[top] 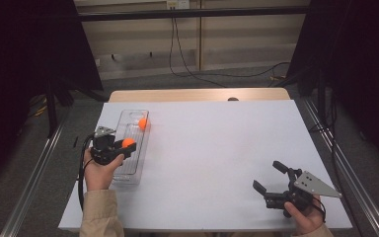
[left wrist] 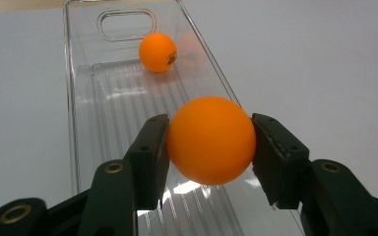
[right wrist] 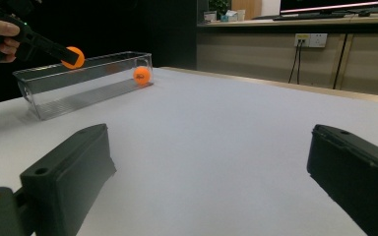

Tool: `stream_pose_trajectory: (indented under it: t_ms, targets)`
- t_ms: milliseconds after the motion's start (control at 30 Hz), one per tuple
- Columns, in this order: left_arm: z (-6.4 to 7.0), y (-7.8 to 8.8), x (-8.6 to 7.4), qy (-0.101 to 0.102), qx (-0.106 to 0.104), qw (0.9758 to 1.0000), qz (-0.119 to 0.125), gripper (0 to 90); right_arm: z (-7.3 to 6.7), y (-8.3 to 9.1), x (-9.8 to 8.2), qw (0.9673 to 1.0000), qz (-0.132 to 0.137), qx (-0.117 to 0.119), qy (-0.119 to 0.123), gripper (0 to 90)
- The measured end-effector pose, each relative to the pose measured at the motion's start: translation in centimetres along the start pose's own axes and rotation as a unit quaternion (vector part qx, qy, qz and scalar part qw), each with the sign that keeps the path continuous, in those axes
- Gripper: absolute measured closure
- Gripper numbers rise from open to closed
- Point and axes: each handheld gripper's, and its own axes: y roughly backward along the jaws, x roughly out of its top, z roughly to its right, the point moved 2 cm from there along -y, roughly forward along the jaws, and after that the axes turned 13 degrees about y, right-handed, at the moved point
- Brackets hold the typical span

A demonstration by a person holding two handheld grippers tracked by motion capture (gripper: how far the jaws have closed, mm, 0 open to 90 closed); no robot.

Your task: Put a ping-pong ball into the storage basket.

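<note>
My left gripper (top: 126, 144) is shut on an orange ball (left wrist: 210, 140), which it holds just above a clear plastic bin (top: 123, 174) at the table's left side. In the left gripper view both black pads press the ball's sides. A second orange ball (top: 143, 123) rests inside the bin near its far end (left wrist: 157, 52). From the right gripper view, the held ball (right wrist: 73, 57) hangs over the bin's rim (right wrist: 78, 69) and the other ball (right wrist: 141, 75) lies inside. My right gripper (top: 269, 176) stands open near the front right of the table, nothing between its jaws.
A white sheet (top: 212, 148) covers the table, with a wooden edge (top: 197, 94) at the far side. Cables (top: 187, 69) trail on the floor beyond. Dark curtains (top: 355, 59) flank both sides.
</note>
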Motion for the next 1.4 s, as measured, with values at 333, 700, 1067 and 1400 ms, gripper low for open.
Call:
stream_pose_trajectory:
  t_ms: [333, 700, 1067, 1400]
  targets:
    - [-0.10, -0.16, -0.11, 0.004, 0.004, 1.0000, 0.001, 50.4, 0.00, 0.00, 0.00, 1.0000, 0.000, 0.000, 0.000, 2.4]
    - [-0.23, -0.43, -0.24, 0.002, 0.009, 0.9999, -0.004, 50.4, 0.01, 0.00, 0.00, 1.0000, 0.000, 0.000, 0.000, 2.4]
    - [-0.45, -0.50, -0.32, 0.005, 0.012, 0.9999, -0.005, 50.4, 0.00, 0.01, 0.01, 1.0000, 0.000, 0.000, -0.001, 2.4]
    - [-0.46, -0.70, -0.42, 0.007, 0.015, 0.9998, -0.004, 50.4, 0.00, 0.03, 0.03, 1.0000, 0.001, 0.000, -0.001, 2.4]
